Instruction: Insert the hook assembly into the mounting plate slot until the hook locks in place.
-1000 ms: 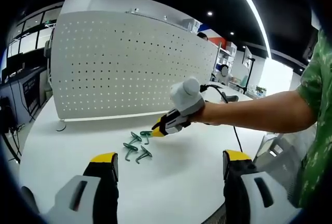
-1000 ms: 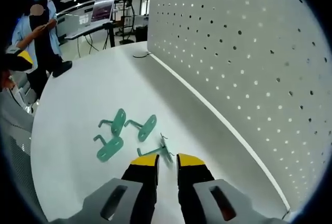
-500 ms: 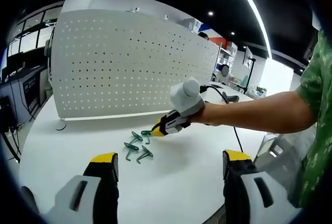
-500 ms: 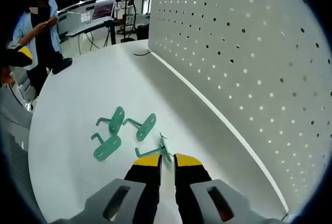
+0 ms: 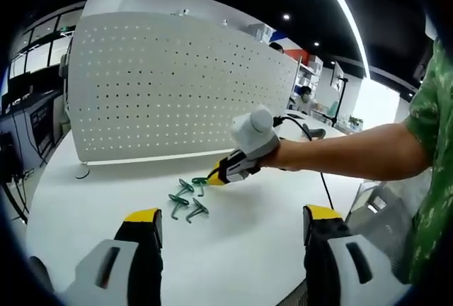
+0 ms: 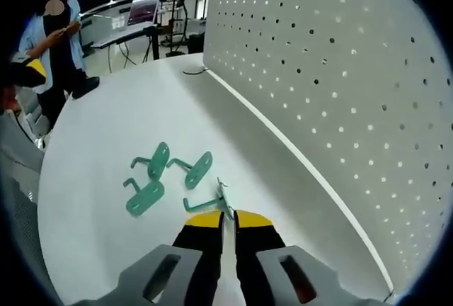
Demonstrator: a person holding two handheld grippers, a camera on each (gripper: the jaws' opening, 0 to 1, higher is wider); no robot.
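Note:
Several green metal hooks (image 5: 185, 200) lie on the white table in front of the white pegboard mounting plate (image 5: 177, 86). In the right gripper view three hooks (image 6: 152, 178) lie loose on the left. A fourth green hook (image 6: 221, 200) stands between the yellow tips of my right gripper (image 6: 228, 219), whose jaws are closed on its plate. The pegboard (image 6: 340, 72) rises on the right of that view. In the left gripper view my right gripper (image 5: 214, 177) reaches in from the right, held by a hand, with its tip at the hooks. My left gripper (image 5: 230, 219) hangs wide open near the table's front, holding nothing.
The round white table (image 5: 248, 249) has bare room around the hooks. A black cable (image 5: 322, 185) runs across it on the right. A person (image 6: 56, 37) stands beyond the table's far edge, near desks and a monitor (image 6: 145, 1).
My right gripper's jaws have narrowed from a visible gap to closed on the green hook. The left gripper has stayed where it was.

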